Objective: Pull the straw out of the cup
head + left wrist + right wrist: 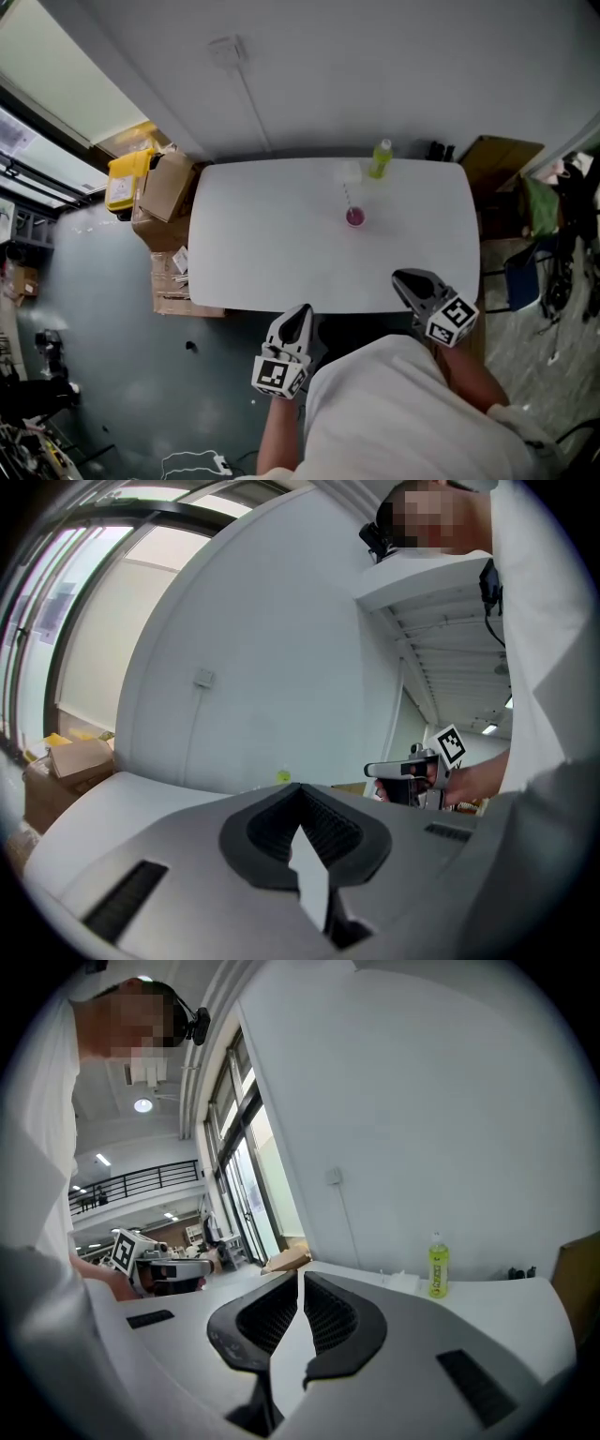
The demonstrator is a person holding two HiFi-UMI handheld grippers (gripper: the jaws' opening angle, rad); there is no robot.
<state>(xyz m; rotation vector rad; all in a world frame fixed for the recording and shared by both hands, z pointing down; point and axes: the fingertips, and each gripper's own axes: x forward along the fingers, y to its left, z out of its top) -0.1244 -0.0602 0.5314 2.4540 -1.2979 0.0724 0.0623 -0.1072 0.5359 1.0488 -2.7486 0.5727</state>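
A small pink cup (pixel 354 217) stands right of the middle of the white table (pixel 253 244), with a thin straw (pixel 348 195) leaning out of it toward the far side. Both grippers are at the table's near edge, well short of the cup. My left gripper (pixel 300 311) (pixel 300 789) is shut and holds nothing. My right gripper (pixel 405 278) (pixel 300 1274) is also shut and holds nothing. Each gripper view shows the other gripper off to the side, and the jaws hide the cup in both.
A green drink bottle (pixel 380 158) (pixel 438 1267) stands at the table's far edge, with a small clear item (pixel 349 172) beside it. Cardboard boxes (pixel 167 187) and a yellow case (pixel 127 178) sit left of the table. A brown board (pixel 502 159) and clutter lie to the right.
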